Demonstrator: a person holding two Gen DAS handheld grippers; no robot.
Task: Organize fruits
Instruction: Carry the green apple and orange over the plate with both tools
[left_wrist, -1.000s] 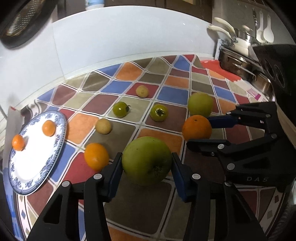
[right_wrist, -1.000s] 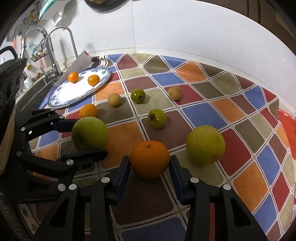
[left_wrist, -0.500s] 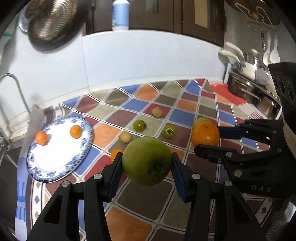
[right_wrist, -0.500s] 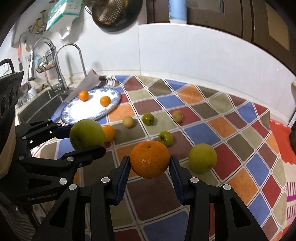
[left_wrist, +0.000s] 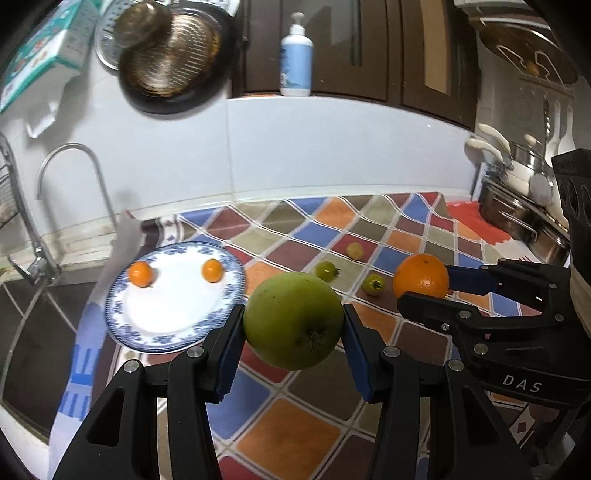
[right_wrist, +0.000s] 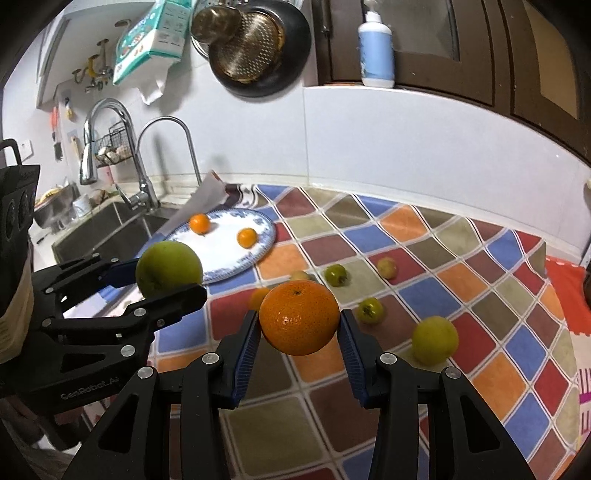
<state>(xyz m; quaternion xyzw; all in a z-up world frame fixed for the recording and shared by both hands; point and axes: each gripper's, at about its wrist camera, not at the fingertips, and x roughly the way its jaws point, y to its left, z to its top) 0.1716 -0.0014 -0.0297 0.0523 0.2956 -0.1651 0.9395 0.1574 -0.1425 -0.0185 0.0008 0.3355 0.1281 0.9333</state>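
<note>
On the left we see the plate (left_wrist: 122, 314) bearing two small oranges (our likely target). Our left gripper (left_wrist: 293, 332) clamps the green apple (left_wrist: 293, 321) aloft near it; rightward, our right gripper (right_wrist: 298, 334) pinches the orange (right_wrist: 299, 316) above the cloth (right_wrist: 461, 258), clear of loose fruit.

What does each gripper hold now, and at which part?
The left gripper holds the green apple by its two opposite sides. The right gripper holds the orange likewise.
</note>
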